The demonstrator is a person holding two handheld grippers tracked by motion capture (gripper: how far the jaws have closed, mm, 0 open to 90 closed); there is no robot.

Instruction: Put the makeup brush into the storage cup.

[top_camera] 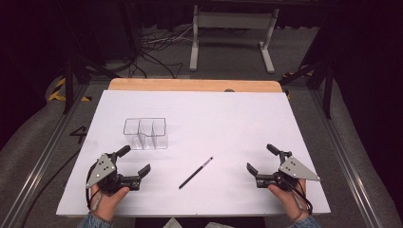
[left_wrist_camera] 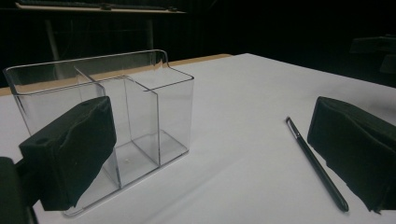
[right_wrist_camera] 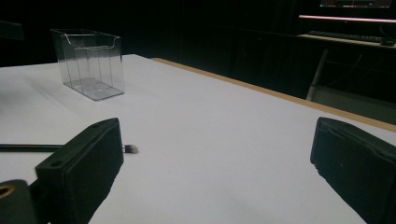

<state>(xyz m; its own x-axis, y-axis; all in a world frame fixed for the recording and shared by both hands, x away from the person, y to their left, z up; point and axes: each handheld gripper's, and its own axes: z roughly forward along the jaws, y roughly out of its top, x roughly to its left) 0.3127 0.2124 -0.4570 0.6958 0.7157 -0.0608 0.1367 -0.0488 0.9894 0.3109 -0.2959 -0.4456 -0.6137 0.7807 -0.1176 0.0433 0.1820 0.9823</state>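
Observation:
A clear plastic organizer (top_camera: 145,133) with three compartments stands upright on the white table, left of centre. A thin black pen (top_camera: 195,173) lies flat on the sheet in front of it, between the two hands. My left gripper (top_camera: 134,160) rests near the front left edge, open and empty, just in front of the organizer (left_wrist_camera: 112,121); the pen (left_wrist_camera: 317,164) lies beside its right jaw. My right gripper (top_camera: 260,157) sits at the front right, open with nothing between its jaws. From there the pen's tip (right_wrist_camera: 131,149) pokes out past the left jaw, and the organizer (right_wrist_camera: 89,63) stands far off.
The white sheet (top_camera: 228,118) covers a wooden table whose bare edge (top_camera: 195,85) shows at the back. Beyond it are a white metal frame (top_camera: 232,33) and cables on the floor. Dark stands flank both sides.

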